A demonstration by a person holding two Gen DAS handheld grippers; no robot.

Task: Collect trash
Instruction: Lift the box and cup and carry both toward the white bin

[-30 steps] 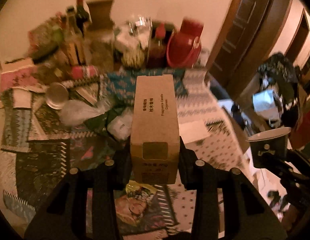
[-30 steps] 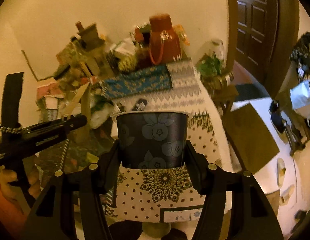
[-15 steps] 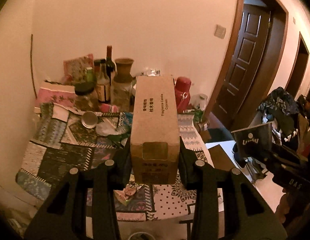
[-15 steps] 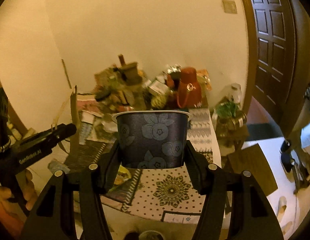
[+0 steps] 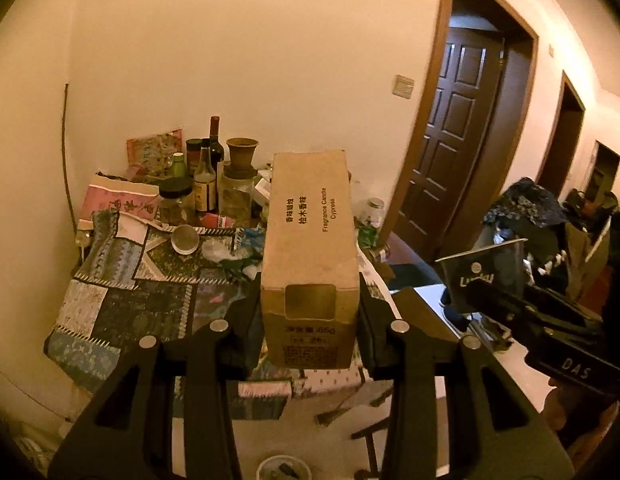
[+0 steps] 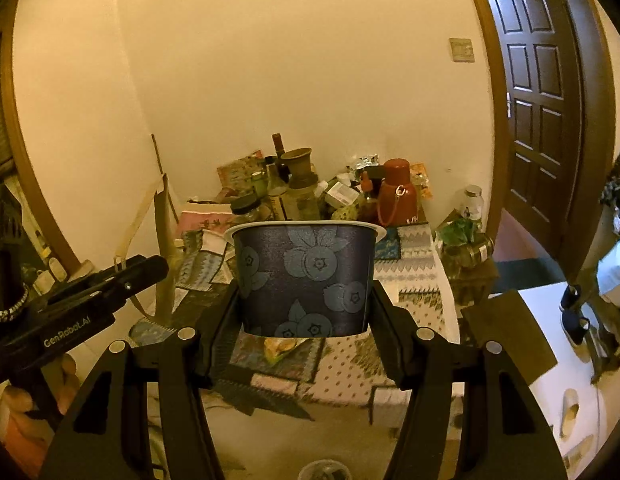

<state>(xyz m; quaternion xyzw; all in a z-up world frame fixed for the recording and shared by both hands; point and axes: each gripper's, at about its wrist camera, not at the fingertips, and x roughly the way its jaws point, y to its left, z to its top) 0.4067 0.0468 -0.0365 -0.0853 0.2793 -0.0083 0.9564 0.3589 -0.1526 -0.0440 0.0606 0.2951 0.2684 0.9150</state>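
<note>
My left gripper [image 5: 310, 312] is shut on a tall brown cardboard candle box [image 5: 310, 248] and holds it in the air, back from the table. My right gripper [image 6: 306, 304] is shut on a dark blue paper cup [image 6: 306, 276] with a blueberry print, also held in the air. The right gripper with its cup shows at the right of the left wrist view [image 5: 509, 292]; the left gripper shows at the left of the right wrist view [image 6: 90, 300]. A round bin rim shows at the bottom edge below each gripper [image 5: 284, 468] [image 6: 323, 470].
A table with patchwork cloths [image 5: 122, 304] stands against the wall, crowded at the back with bottles [image 5: 214, 160], jars and a red flask [image 6: 397, 192]. Wrappers and a crumpled plastic bag [image 5: 222, 248] lie on it. A dark door [image 5: 461, 128] is at the right.
Both grippers have pulled back and up from the table with their loads, so the table looks smaller and farther and the floor and bin rim have come into view.
</note>
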